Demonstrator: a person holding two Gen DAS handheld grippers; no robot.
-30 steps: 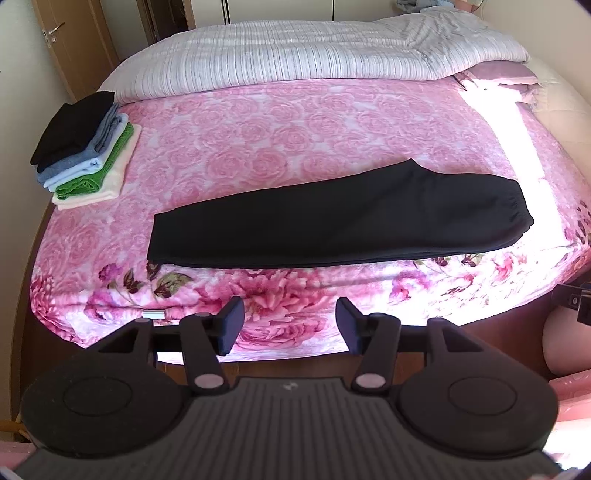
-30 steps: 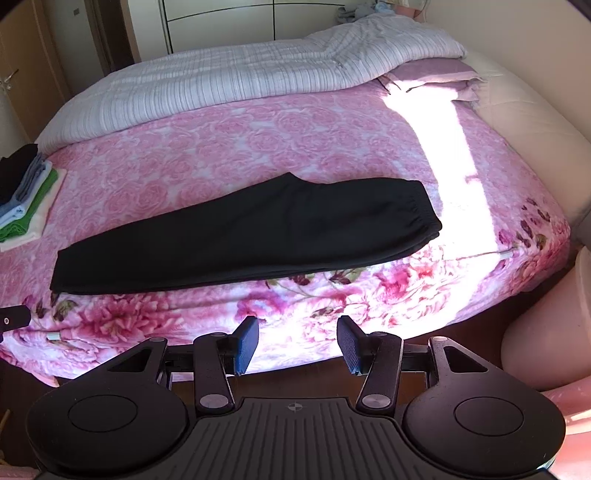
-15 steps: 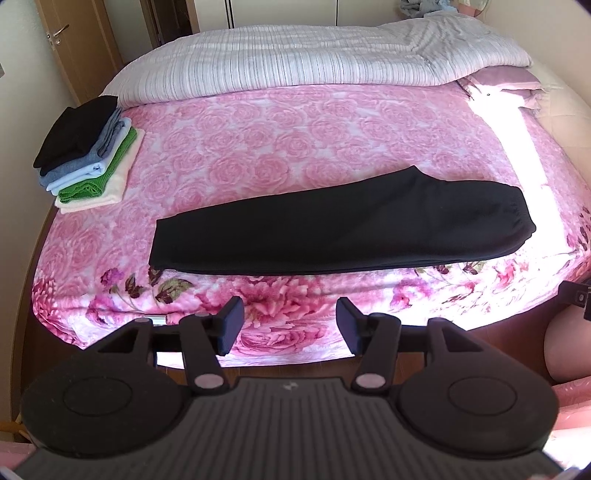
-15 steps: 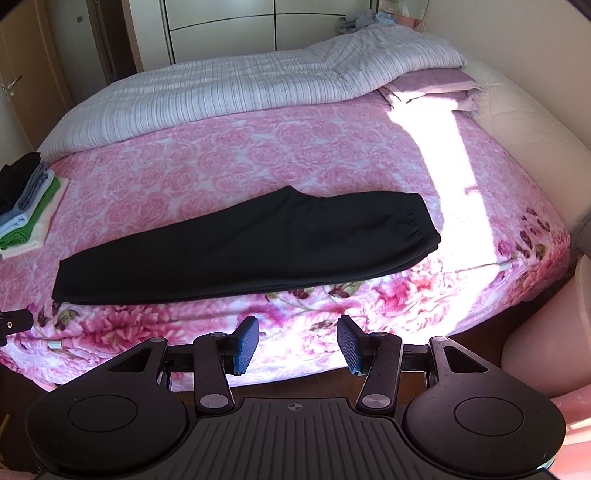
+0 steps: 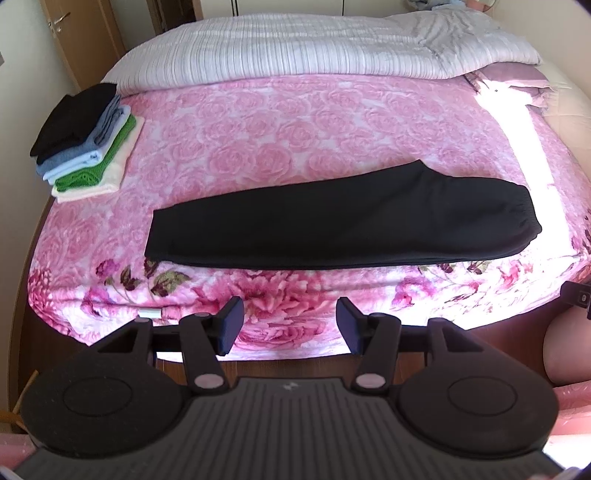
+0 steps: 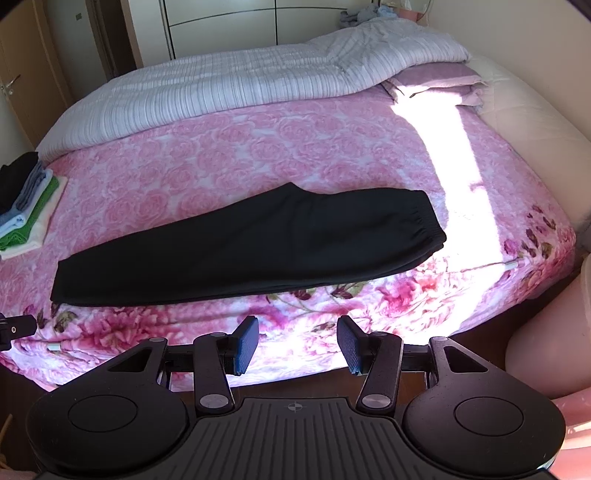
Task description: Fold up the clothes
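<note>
Black trousers lie flat, folded lengthwise leg on leg, along the near edge of the pink rose-patterned bed; the elastic waistband is at the right, the hems at the left. My left gripper hangs open over the bed's front edge, short of the trousers, nothing between its fingers. Before the same edge, my right gripper is open and holds nothing. A stack of folded clothes sits at the bed's left side.
A striped white duvet is bunched along the far side of the bed. Mauve pillows lie at the far right. A wooden door and wardrobe fronts stand behind. Sunlight falls in a band over the right side.
Both views have crept slightly, so the bed and trousers sit a little lower in frame. The trousers and the stack lie as before; both grippers stay open.
</note>
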